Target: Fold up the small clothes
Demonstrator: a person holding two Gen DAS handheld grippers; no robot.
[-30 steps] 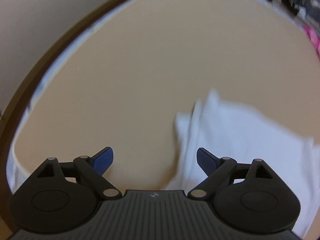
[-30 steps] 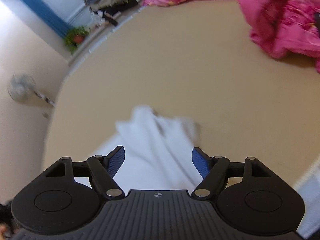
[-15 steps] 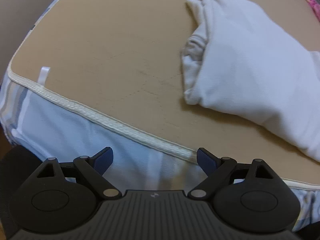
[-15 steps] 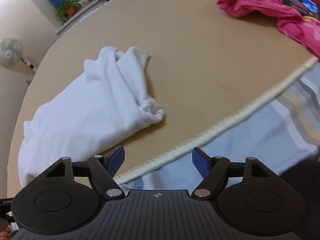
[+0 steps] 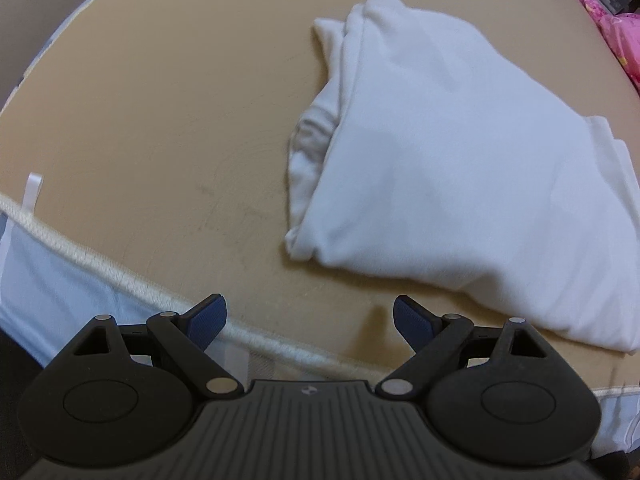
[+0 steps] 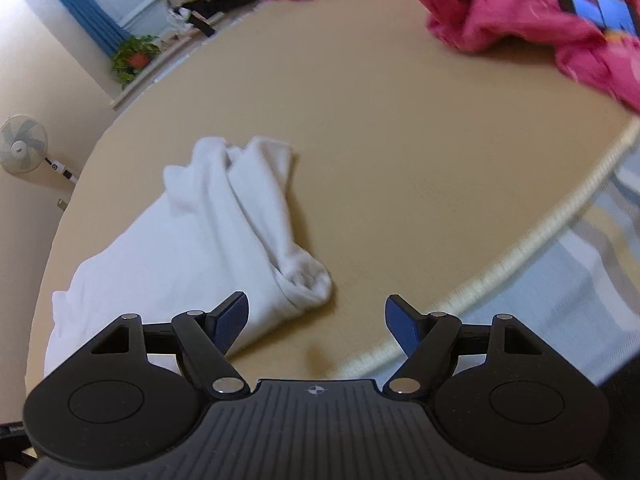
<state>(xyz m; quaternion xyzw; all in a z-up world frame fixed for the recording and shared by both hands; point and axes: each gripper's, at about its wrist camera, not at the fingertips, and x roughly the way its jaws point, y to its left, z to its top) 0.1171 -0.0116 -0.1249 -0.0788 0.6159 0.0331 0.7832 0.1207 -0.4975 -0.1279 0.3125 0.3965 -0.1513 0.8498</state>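
A white garment (image 5: 448, 168) lies folded over on the tan mat (image 5: 160, 120), right of centre in the left wrist view. It also shows in the right wrist view (image 6: 192, 240), left of centre, with a bunched end pointing toward me. My left gripper (image 5: 310, 316) is open and empty, above the mat's near edge, below and left of the garment. My right gripper (image 6: 316, 316) is open and empty, just right of the garment's bunched end; its left fingertip (image 6: 232, 316) overlaps the cloth in view.
A corded cream border (image 5: 100, 268) edges the mat, with striped bedding (image 6: 560, 300) below it. A pink cloth heap (image 6: 540, 20) with a phone (image 6: 592, 0) on it lies far right. A fan (image 6: 22, 148) and potted plant (image 6: 134, 54) stand beyond.
Both grippers pulled back from the garment to the bed's edge, then moved in toward it again. The garment stays lying on the mat. Both stay open.
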